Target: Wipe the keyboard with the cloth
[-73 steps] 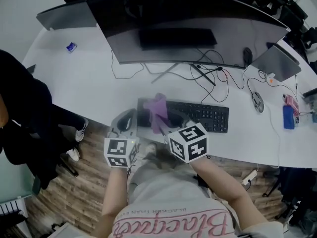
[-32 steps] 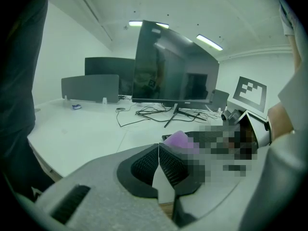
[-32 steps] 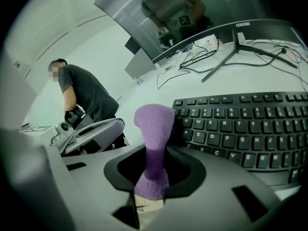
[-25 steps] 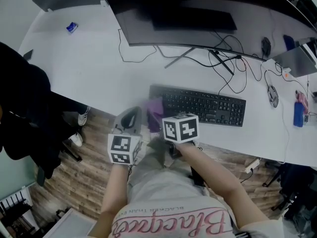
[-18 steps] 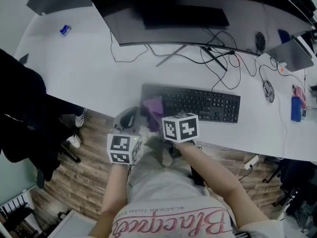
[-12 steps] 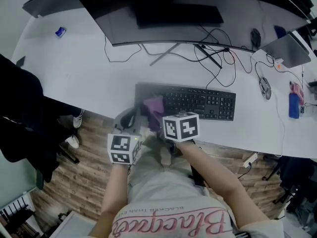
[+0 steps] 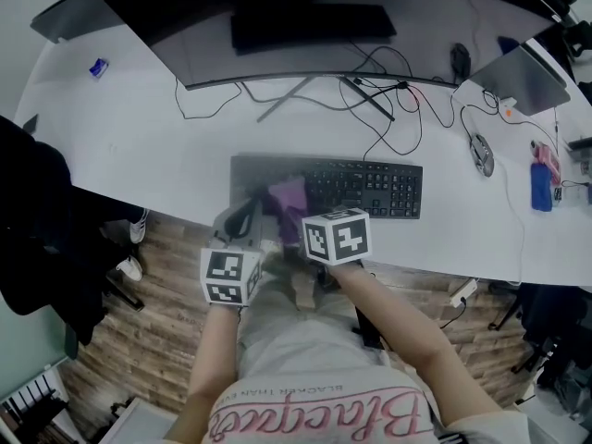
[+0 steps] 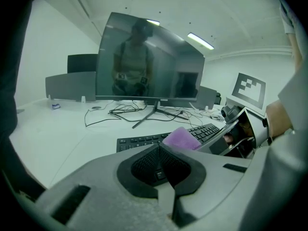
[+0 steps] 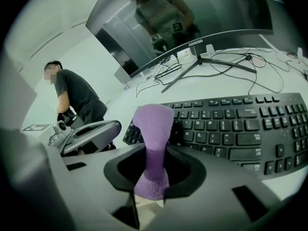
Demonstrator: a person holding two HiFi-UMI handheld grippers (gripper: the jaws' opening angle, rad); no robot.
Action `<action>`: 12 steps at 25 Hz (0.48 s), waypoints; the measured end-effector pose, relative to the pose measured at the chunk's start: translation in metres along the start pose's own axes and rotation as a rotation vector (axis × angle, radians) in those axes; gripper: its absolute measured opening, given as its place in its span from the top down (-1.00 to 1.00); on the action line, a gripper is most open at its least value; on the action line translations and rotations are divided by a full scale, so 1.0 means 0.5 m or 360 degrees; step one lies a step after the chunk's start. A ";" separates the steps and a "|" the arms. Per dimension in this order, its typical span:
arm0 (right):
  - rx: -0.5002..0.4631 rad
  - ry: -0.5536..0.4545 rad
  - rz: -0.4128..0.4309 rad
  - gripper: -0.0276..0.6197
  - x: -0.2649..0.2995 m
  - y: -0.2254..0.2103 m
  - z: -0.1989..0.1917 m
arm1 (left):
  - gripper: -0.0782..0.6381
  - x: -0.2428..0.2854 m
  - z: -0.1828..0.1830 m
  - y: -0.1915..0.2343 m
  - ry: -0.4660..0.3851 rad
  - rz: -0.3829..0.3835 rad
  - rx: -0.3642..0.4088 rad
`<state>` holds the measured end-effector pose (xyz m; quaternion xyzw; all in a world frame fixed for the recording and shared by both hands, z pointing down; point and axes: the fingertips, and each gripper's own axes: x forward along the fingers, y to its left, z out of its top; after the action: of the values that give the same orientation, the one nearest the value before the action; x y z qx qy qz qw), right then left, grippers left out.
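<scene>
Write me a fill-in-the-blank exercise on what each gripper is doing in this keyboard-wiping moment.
1. The right gripper is shut on a fluffy cloth whose colour is ____.
2. The left gripper has its jaws together and holds ____.
3. In the head view, the fluffy cloth is over the ____ half of the flat black keyboard.

Missing words: purple; nothing; left.

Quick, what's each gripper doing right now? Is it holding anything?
Left gripper: jaws shut, nothing between them.
Right gripper: jaws shut on the purple cloth.
</scene>
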<state>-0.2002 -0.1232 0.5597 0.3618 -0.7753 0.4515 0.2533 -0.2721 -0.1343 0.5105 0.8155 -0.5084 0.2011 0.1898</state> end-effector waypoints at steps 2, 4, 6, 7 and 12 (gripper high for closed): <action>0.0013 -0.0007 -0.0012 0.64 -0.013 -0.016 -0.002 | 0.76 0.008 0.003 -0.015 -0.0001 -0.0010 0.0009; 0.0024 -0.0016 -0.0024 0.64 -0.026 -0.031 -0.005 | 0.76 0.014 0.005 -0.030 0.0001 -0.0018 0.0018; 0.0033 -0.0023 -0.0036 0.64 -0.039 -0.049 -0.007 | 0.76 0.022 0.008 -0.048 0.0000 -0.0031 0.0022; 0.0038 -0.0025 -0.0043 0.64 -0.046 -0.058 -0.009 | 0.76 0.026 0.010 -0.057 -0.0002 -0.0037 0.0023; 0.0056 -0.0038 -0.0058 0.64 -0.078 -0.100 -0.013 | 0.76 0.044 0.014 -0.102 0.0002 -0.0055 0.0038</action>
<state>-0.1365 -0.1212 0.5604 0.3857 -0.7635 0.4560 0.2458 -0.2161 -0.1336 0.5108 0.8262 -0.4918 0.2042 0.1838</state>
